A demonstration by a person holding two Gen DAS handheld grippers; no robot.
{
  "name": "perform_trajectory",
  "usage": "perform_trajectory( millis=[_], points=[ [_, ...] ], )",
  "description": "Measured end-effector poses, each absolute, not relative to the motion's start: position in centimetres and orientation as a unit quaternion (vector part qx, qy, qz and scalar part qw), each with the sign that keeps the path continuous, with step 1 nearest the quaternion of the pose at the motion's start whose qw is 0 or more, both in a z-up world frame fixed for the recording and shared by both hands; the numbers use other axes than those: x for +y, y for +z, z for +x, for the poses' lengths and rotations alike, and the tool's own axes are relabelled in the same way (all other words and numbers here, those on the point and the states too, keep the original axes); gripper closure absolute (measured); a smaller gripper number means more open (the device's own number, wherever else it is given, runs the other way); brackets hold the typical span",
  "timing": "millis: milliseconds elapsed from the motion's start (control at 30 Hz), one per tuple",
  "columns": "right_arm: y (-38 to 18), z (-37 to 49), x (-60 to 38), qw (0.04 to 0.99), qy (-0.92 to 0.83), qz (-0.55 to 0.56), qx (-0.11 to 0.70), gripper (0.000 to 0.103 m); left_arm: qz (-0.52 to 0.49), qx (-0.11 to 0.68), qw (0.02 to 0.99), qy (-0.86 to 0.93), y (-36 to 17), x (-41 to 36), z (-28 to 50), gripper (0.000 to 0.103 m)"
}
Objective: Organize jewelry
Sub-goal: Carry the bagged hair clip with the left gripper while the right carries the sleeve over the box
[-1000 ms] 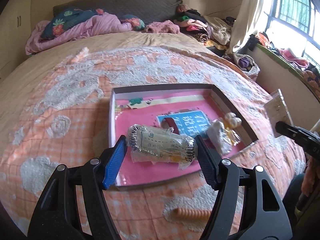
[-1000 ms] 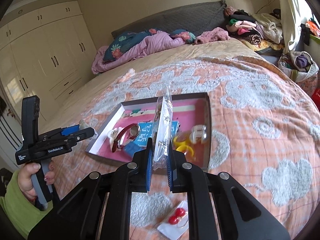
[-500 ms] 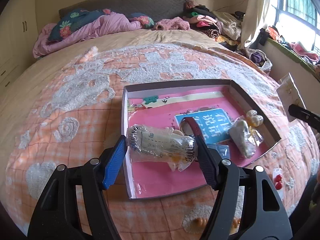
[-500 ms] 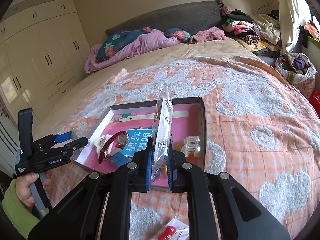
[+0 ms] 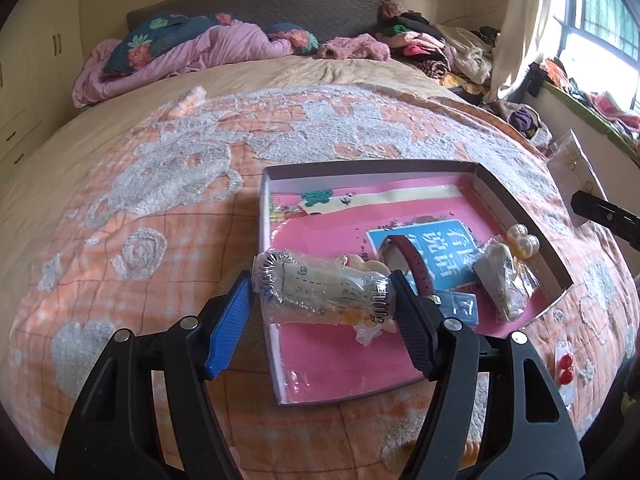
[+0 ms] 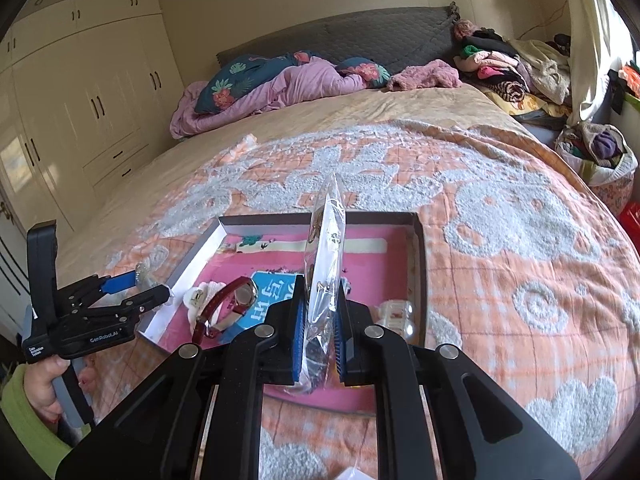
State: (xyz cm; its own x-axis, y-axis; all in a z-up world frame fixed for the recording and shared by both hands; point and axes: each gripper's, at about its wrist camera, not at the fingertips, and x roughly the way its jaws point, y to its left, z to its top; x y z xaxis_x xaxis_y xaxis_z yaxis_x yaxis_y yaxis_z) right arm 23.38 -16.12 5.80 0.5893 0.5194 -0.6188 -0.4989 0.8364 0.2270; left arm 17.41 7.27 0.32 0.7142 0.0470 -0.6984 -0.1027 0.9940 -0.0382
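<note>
A shallow box with a pink lining (image 5: 520,216) (image 6: 418,248) lies on the orange bedspread. My left gripper (image 5: 324,292) is shut on a clear bag with a rolled bracelet (image 5: 320,288), held over the box's near-left corner. My right gripper (image 6: 318,320) is shut on a flat clear packet of earrings (image 6: 326,248), held upright over the box's near edge. In the box lie a dark red watch (image 6: 236,300) (image 5: 412,264), pearl pieces (image 5: 524,240), a small bag (image 5: 500,280) and a blue card (image 5: 448,248).
A packet with red earrings (image 5: 566,368) lies on the bedspread right of the box. Pillows and a purple blanket (image 5: 192,52) lie at the head of the bed, piled clothes (image 6: 508,68) at the far right. Wardrobes (image 6: 80,100) stand on the left.
Both grippers have moved with their bags toward the box; the box now sits closer and more to the right in the left wrist view.
</note>
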Motion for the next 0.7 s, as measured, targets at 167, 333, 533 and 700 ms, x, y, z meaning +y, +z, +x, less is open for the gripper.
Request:
perform_trajectory(
  millis=[167,333,533,700],
  points=[
    [5.5,23.7,-15.2,0.89,0.293,0.006,0.35,0.092,-0.061,0.375,0.924,0.049,0.5,8.8,17.6,0.043],
    [4.3,24.2,-15.0,0.885,0.292,0.007,0.364,0.092,-0.079,0.379,0.92,0.053,0.0,9.7,17.9,0.043],
    [2.5,24.5,-15.3,0.879,0.288,0.018,0.38,0.092,-0.078,0.392,0.915,0.045,-1.2,9.3,18.5,0.043],
    [1.6,24.2,-14.9,0.873,0.293,0.019,0.389,0.092,-0.061,0.402,0.912,0.043,-2.1,8.3,18.6,0.043]
  ],
)
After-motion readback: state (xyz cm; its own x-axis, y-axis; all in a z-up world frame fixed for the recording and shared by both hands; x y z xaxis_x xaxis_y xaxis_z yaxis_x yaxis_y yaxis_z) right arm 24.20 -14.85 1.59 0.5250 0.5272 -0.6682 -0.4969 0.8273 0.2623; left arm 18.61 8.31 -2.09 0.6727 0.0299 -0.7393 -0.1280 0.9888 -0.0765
